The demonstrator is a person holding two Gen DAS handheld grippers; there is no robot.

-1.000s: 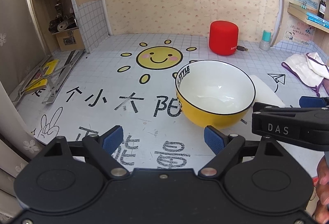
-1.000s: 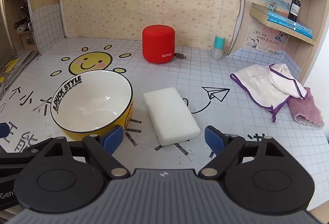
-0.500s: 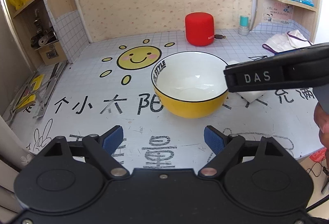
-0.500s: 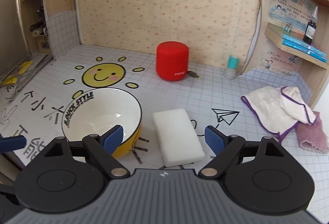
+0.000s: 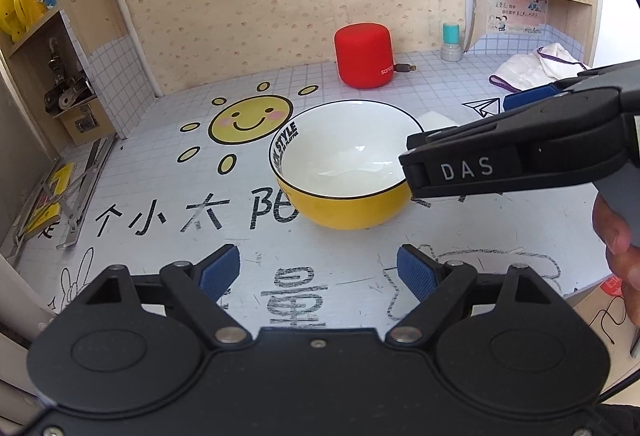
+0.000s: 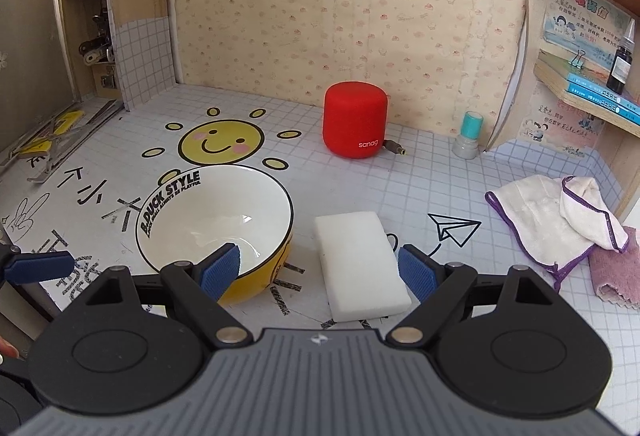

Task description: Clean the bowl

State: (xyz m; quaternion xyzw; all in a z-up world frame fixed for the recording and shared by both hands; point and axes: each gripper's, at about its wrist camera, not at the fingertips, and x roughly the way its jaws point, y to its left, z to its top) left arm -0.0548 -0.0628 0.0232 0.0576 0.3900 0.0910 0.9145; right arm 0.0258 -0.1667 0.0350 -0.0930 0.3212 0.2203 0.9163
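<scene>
A yellow bowl (image 5: 344, 164) with a white inside and black lettering stands upright on the printed tabletop; it also shows in the right wrist view (image 6: 216, 220). A white sponge block (image 6: 360, 260) lies flat just right of the bowl. My left gripper (image 5: 318, 272) is open and empty, above the table's near edge in front of the bowl. My right gripper (image 6: 320, 268) is open and empty, raised above the sponge and the bowl's right side. Its black body (image 5: 520, 148) crosses the left wrist view and hides most of the sponge there.
A red cylindrical speaker (image 6: 355, 120) stands behind the bowl near the wall. A small teal-capped bottle (image 6: 468, 134) is right of it. White and pink cloths (image 6: 568, 224) lie at the right. Metal stands (image 5: 60, 196) lie at the left. Shelves flank both sides.
Both grippers have risen and tilted, so the bowl and sponge sit farther ahead in both views. The right gripper's body now crosses higher in the left view. Bowl and sponge have not moved.
</scene>
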